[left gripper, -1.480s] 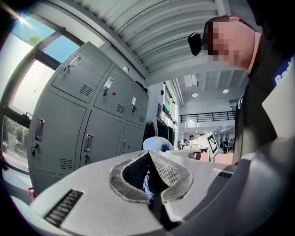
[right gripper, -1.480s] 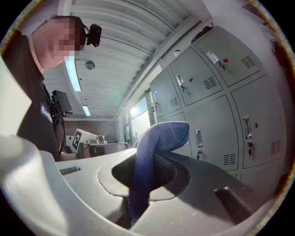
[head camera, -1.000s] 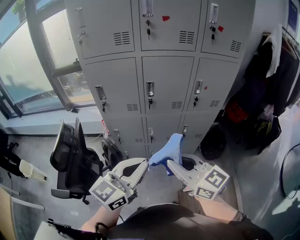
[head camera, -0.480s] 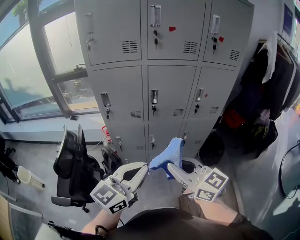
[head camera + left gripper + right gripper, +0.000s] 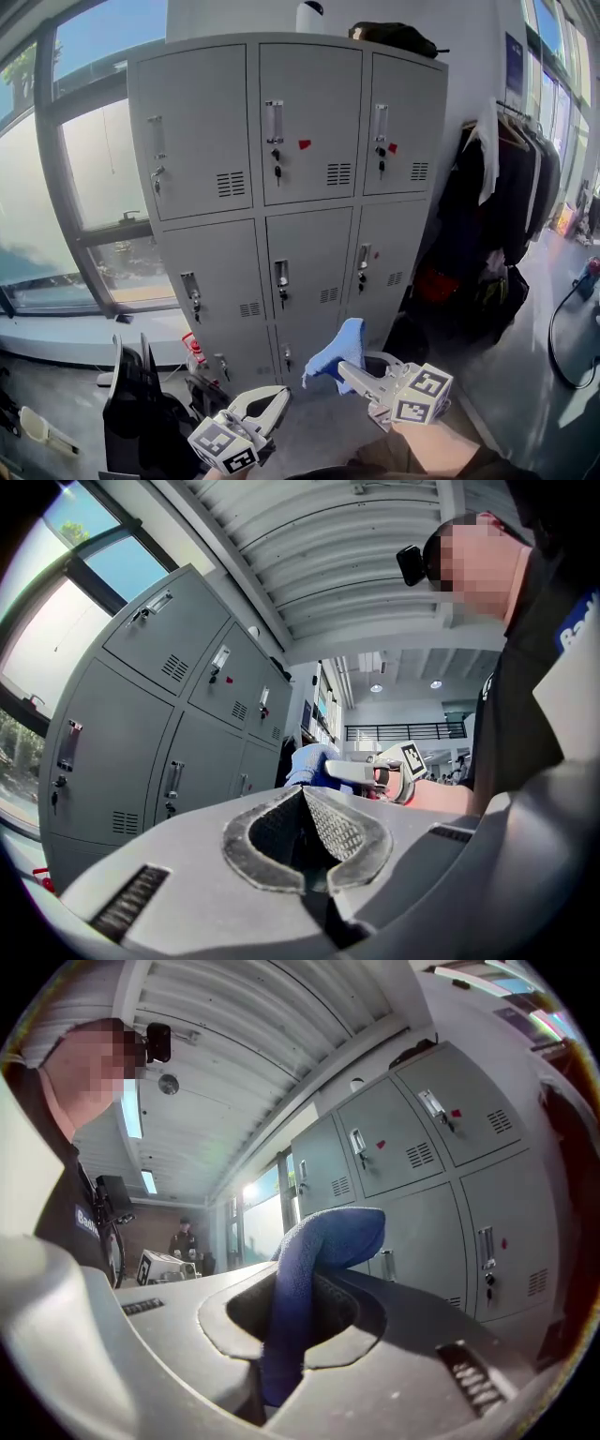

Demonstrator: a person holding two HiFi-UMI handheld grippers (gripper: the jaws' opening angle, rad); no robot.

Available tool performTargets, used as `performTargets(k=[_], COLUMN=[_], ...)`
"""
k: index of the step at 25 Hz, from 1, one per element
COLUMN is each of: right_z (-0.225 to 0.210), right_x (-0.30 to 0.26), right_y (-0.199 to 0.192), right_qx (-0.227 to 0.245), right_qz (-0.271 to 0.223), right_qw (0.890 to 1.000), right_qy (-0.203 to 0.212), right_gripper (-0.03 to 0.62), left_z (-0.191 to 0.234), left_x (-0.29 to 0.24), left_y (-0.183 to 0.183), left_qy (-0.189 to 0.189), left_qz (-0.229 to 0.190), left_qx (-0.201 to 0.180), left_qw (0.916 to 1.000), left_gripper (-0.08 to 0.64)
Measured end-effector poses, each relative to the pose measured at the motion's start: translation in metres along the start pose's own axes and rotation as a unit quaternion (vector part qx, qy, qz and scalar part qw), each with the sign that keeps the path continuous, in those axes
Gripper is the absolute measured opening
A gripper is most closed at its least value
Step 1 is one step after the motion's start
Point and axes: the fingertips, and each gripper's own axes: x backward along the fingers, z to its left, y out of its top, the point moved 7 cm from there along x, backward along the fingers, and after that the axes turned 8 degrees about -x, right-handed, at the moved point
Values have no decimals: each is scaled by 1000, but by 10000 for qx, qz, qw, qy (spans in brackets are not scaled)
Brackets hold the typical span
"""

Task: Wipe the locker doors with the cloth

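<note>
Right claw [image 5: 347,371] holds a blue cloth [image 5: 337,349] before the grey lockers [image 5: 281,187], left claw [image 5: 278,397] low beside it

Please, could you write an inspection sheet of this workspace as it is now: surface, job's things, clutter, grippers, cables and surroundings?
Surface: grey metal locker doors; those in view look shut, with small red marks on two top doors.
Job's things: blue cloth, held apart from the doors.
Clutter: white bottle and black bag on the locker top.
Grippers: right gripper shut on the cloth; left gripper shut, empty.
Cables: black cable on the floor at right.
Surroundings: large window at left; black office chair below it; dark coats hanging at right.
</note>
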Motion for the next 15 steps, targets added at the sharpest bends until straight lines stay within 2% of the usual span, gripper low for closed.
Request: performTargets(k=[3, 6, 11, 15], right_z=[-20, -49, -114, -168], right_x=[2, 2, 4, 9], right_y=[19, 39, 106, 174], right_qx=[-60, -125, 110, 534], right_qz=[-115, -201, -448, -560], right_qw=[9999, 9996, 9979, 9953], right_qy=[19, 176, 457, 585], right_gripper=[57, 57, 57, 57], left_z=[8, 17, 39, 51], left_x=[-24, -64, -163, -238], left_y=[3, 20, 77, 128], left_qy=[-89, -197, -249, -286], left_qz=[-53, -150, -287, -434], left_qx=[-24, -292, -986, -1415], left_qw=[9999, 9993, 9944, 9886], left_gripper=[8, 8, 8, 8])
